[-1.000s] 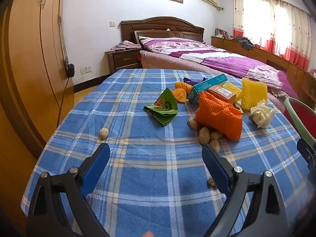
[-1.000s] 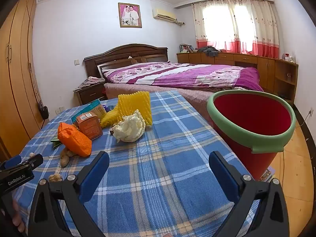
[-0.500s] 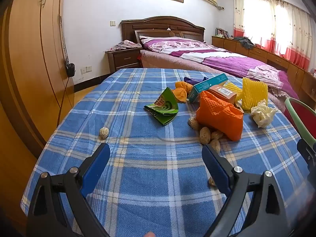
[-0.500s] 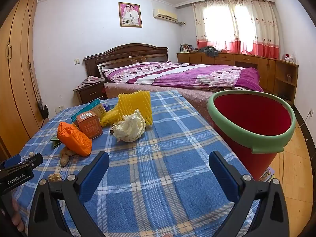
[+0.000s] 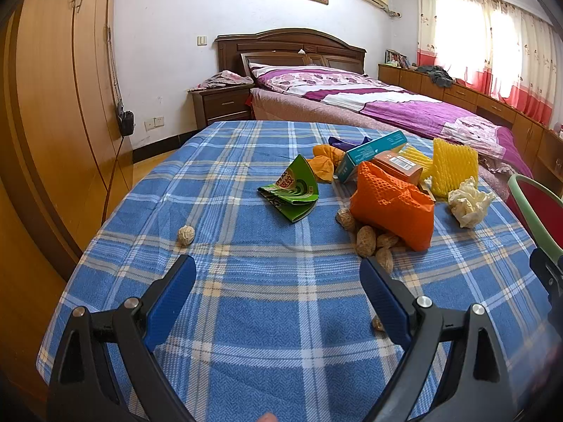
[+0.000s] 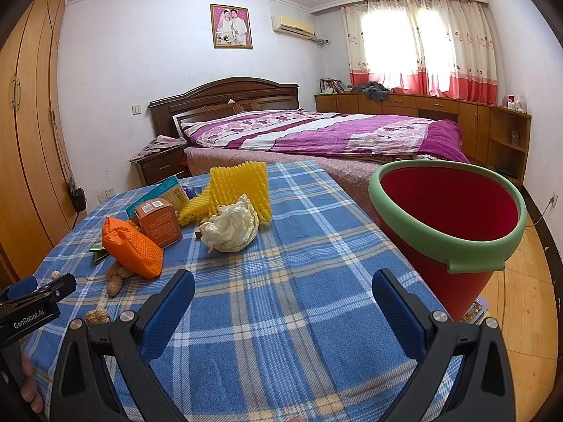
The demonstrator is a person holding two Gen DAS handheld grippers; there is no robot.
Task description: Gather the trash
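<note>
**Both grippers wide open above the littered table**

Nothing has moved since the earlier frames: both grippers hover as before. Left gripper (image 5: 278, 297) has its blue pads spread wide, holding nothing, above the blue plaid table (image 5: 246, 302). Right gripper (image 6: 283, 304) is equally wide open and empty.

Trash sits in a cluster at mid-table: an orange mesh bag (image 5: 392, 204), peanuts (image 5: 366, 241) partly tucked under it, a green wrapper (image 5: 293, 193), a teal box (image 5: 369, 154), an orange box (image 6: 158, 221), yellow foam netting (image 6: 242, 186) and a crumpled tissue (image 6: 232, 227). One peanut (image 5: 185, 235) lies apart to the left; another is half hidden behind the left gripper's right finger. A purple item behind the teal box is too covered to identify.

A red bucket (image 6: 447, 211) with a green rim stands just beside the table's right edge, cut off in the left view.
</note>
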